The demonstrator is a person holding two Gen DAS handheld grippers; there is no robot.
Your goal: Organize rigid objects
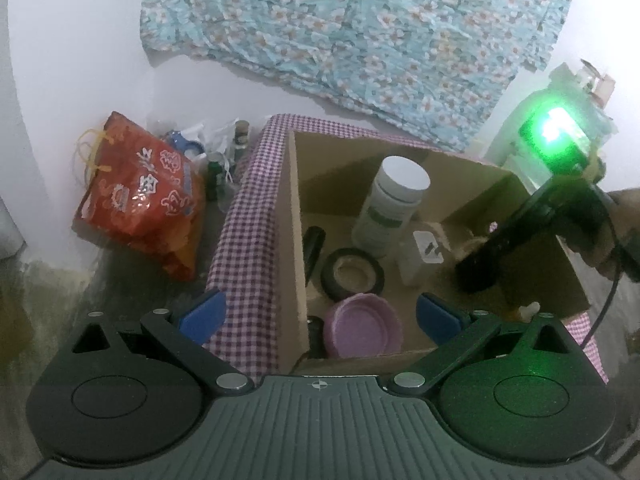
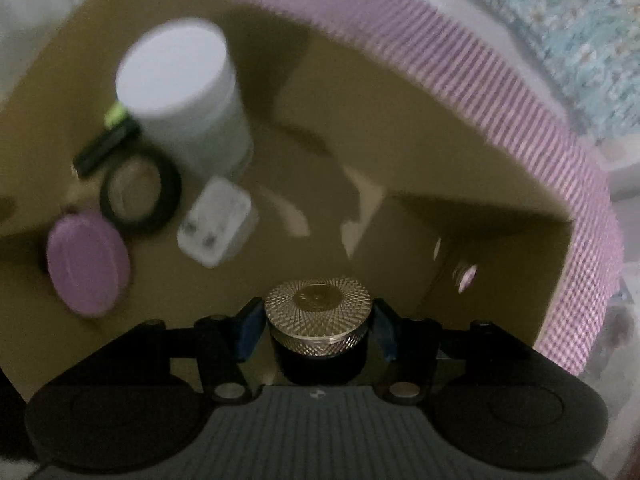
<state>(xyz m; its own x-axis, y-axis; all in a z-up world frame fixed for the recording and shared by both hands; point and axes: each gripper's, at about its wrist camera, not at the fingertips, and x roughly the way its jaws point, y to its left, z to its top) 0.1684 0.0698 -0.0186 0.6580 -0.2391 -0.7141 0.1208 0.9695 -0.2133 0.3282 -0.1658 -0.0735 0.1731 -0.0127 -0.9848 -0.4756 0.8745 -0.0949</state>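
An open cardboard box (image 1: pixel 296 220) (image 2: pixel 360 100) holds a white bottle (image 1: pixel 392 200) (image 2: pixel 188 100), a black tape roll (image 1: pixel 329 276) (image 2: pixel 172 196), a purple lid (image 1: pixel 362 332) (image 2: pixel 86 264), a white plug adapter (image 1: pixel 420 256) (image 2: pixel 218 222) and a black stick-like item (image 1: pixel 314 248) (image 2: pixel 104 148). My right gripper (image 2: pixel 318 332) (image 1: pixel 476 272) points down into the box's right half, its blue pads shut against a black jar with a gold knurled cap (image 2: pixel 318 304). My left gripper (image 1: pixel 320 312) hovers wide open over the box's near edge, holding nothing.
A purple checked cloth (image 1: pixel 248 220) (image 2: pixel 500 80) lies under and around the box. Left of it sit a red printed bag (image 1: pixel 136 196) and several small bottles (image 1: pixel 240 136) against the wall. A floral cloth (image 1: pixel 360 28) hangs behind. A hand (image 1: pixel 624 232) holds the right gripper.
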